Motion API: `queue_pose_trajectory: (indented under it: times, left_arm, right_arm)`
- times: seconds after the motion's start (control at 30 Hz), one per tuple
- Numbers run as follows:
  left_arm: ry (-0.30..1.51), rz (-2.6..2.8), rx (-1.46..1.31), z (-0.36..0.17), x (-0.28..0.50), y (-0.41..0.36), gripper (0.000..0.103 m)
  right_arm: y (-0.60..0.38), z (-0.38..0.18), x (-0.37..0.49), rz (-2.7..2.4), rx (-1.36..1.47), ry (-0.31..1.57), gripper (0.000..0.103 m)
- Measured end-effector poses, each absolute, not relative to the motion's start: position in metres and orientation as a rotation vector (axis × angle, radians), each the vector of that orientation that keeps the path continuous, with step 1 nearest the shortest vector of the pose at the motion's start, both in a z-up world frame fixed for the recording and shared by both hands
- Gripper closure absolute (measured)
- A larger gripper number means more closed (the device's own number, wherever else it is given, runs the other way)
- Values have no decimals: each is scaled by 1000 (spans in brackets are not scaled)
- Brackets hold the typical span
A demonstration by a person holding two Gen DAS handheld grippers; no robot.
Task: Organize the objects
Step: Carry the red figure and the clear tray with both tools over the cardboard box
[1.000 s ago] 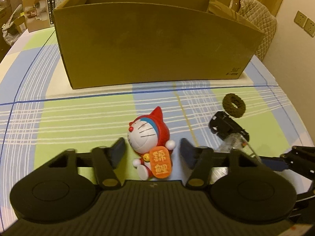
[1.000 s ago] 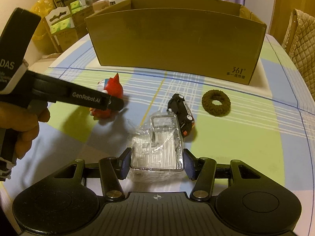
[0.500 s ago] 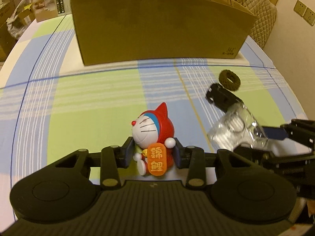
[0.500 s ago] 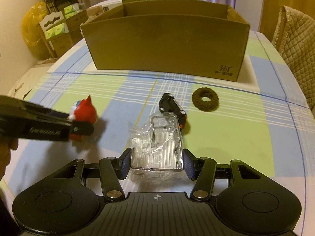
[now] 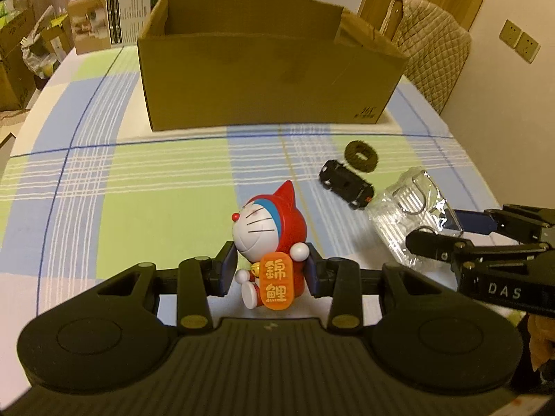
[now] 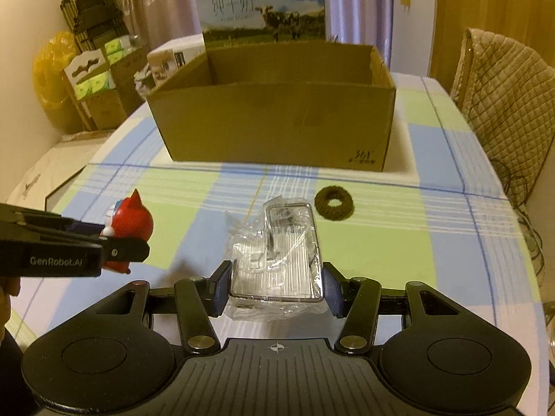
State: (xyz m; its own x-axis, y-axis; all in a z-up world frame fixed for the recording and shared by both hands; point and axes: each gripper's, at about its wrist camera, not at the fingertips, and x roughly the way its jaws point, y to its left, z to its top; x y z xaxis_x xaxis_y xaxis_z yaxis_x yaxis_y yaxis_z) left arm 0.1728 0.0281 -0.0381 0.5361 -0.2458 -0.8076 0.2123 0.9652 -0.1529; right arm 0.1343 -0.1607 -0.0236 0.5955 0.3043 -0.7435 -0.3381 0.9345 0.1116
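My left gripper [image 5: 270,274] is shut on a red and white cat figurine [image 5: 269,235] with an orange tag, held off the checked tablecloth. From the right wrist view the figurine [image 6: 130,223] shows at the left between the left gripper's fingers. My right gripper [image 6: 275,289] is shut on a clear plastic case in crinkled wrap [image 6: 277,253], lifted above the table; the same case [image 5: 411,208] appears at the right in the left wrist view. A black toy car [image 5: 347,183] and a brown fuzzy ring [image 5: 362,156] lie on the cloth. An open cardboard box [image 5: 263,83] stands behind.
A milk carton box [image 6: 263,3] stands behind the cardboard box [image 6: 274,121]. A quilted chair back [image 6: 503,86] is at the right. Boxes and a yellow bag [image 6: 52,69] crowd the left side beyond the table. The brown ring [image 6: 334,204] lies ahead of the right gripper.
The left gripper closed on the figurine and raised it off the cloth. The right gripper lifted with the clear case, and both drew back from the cardboard box.
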Motion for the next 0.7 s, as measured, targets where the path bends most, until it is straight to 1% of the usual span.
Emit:
queue_pose_trajectory:
  times: [0.37,0.7]
  left_arm:
    - [923,-266,-40,-5,143,25,69]
    - [899,-262,-38,10,127,25,69]
  right_arm:
    - [-159,5,113,380,-31,813,52]
    - [-164,19,102,376,-26,788,52]
